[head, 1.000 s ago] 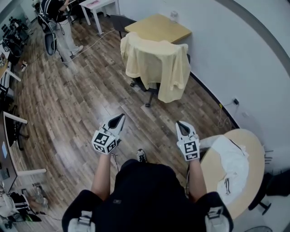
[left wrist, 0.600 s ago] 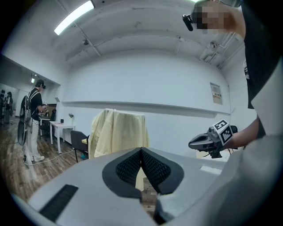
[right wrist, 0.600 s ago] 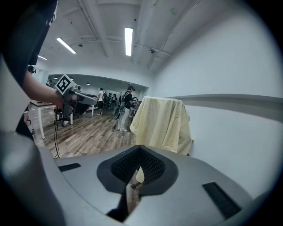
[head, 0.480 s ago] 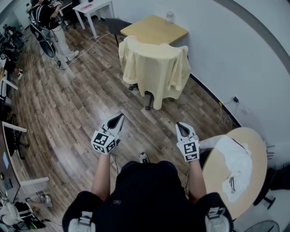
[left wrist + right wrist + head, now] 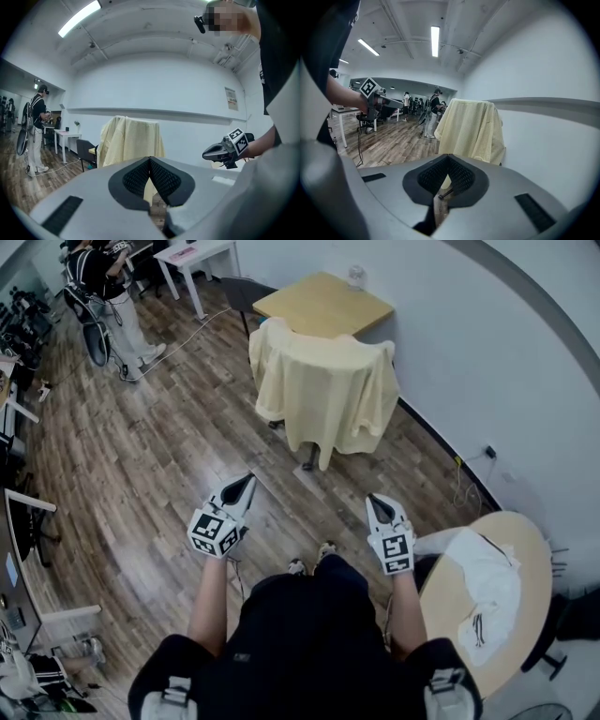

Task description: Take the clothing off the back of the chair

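Note:
A pale yellow garment hangs over the back of an office chair and hides most of it; it also shows ahead as the yellow garment and the yellow garment. My left gripper and right gripper are held out side by side, well short of the chair. Both are shut with nothing between the pads, in the left gripper view and in the right gripper view.
A square wooden table with a jar stands behind the chair by the white wall. A round table with a white garment is at my right. A person stands far left on the wooden floor, near white desks.
The chair with the garment sits a little nearer and lower in the head view as I step toward it. Both grippers stay shut and hold their pose.

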The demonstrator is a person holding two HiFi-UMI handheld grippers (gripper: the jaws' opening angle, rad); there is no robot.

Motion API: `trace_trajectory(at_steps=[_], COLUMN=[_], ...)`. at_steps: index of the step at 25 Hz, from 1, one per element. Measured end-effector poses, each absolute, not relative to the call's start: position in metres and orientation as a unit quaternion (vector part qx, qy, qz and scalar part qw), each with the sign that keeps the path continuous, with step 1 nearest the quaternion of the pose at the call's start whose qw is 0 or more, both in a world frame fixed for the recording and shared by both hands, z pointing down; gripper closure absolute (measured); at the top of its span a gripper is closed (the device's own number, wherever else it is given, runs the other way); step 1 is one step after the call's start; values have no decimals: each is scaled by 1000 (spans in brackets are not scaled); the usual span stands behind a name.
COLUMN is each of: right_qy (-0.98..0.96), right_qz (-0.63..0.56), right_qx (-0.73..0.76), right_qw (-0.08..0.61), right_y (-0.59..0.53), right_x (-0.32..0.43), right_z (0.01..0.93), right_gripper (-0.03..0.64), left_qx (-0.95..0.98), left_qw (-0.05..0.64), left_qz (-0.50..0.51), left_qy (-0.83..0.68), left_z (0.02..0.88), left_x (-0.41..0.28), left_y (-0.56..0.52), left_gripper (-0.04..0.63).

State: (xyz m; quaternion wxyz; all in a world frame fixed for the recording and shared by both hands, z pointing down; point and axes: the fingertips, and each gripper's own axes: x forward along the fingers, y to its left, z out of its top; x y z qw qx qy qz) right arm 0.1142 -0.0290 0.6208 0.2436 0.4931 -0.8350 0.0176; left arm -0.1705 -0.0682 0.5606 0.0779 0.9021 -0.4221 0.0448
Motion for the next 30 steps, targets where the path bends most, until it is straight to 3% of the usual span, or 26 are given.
trace_trajectory(at_steps=[30], right_qy=[-863], right_qz=[-11], right_qx=[442], right_qw=[244], right_y=[-166], right_x=[173], right_z=[603], right_gripper=[623], left_qx=[864], left_qw=[66], left_qz=[49], left_qy=[-497], left_z=[540], left_x=[-140], left_y=[-155], left_gripper=[595])
